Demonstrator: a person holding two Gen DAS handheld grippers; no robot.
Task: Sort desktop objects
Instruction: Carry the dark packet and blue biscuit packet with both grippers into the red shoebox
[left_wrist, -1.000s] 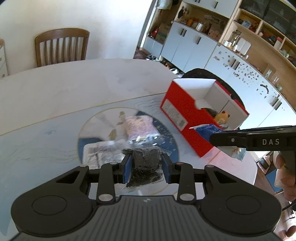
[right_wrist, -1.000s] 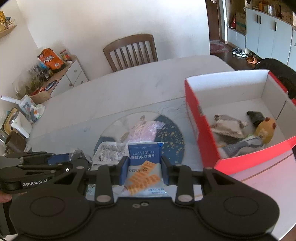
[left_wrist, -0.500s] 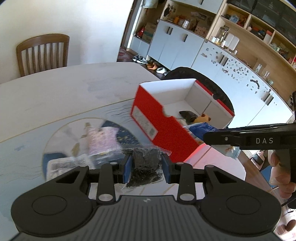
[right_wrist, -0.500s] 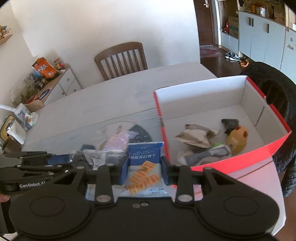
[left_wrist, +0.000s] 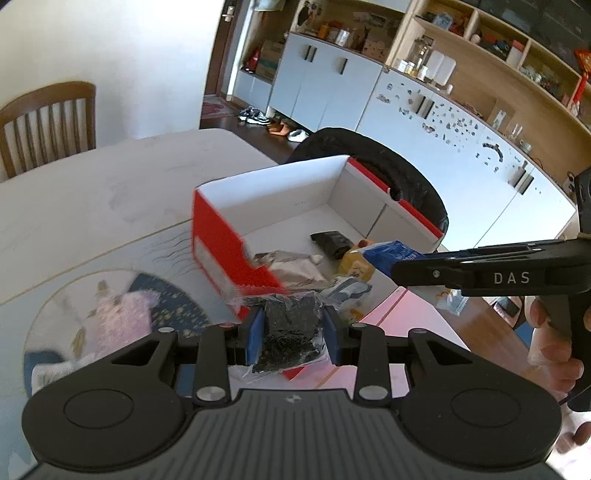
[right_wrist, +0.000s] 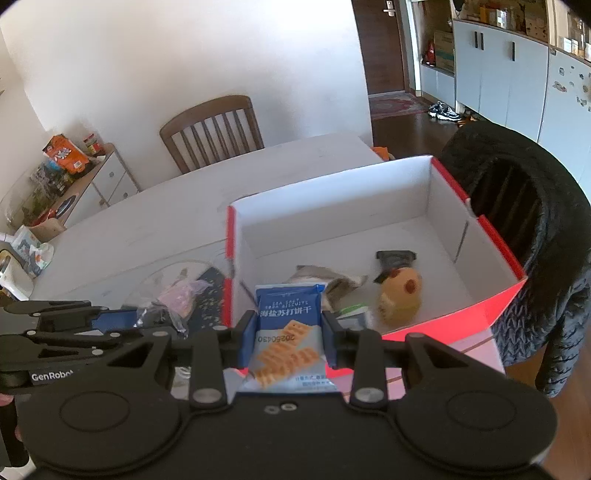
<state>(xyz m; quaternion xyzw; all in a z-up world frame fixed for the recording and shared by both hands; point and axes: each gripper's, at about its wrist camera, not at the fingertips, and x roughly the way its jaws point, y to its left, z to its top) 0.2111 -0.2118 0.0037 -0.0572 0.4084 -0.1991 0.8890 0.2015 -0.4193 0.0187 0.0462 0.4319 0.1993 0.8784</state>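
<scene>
Right now both hand-held grippers tilt downward and forward toward the red box (right_wrist: 495, 314) at the table (left_wrist: 110, 184) edge. The left hand-held gripper (left_wrist: 291, 334) has its blue pads pinched on a clear bag of dark bits (left_wrist: 290, 338), which hangs just at the box's near red corner, above the table rather than inside. To its right, the right hand-held gripper (right_wrist: 289, 341) is clamped on a blue cracker packet (right_wrist: 288, 332), held over the box's near wall; in the left wrist view its black body juts in from the side, with a person's hand (left_wrist: 550, 347) wrapped round the grip. Inside the box lie a yellow plush toy (right_wrist: 400, 299), a crumpled silver wrapper (right_wrist: 332, 280) and a small black packet (right_wrist: 395, 258). A pink packet (left_wrist: 122, 314) rests on the table's round patterned mat (left_wrist: 166, 306), left of the box.
</scene>
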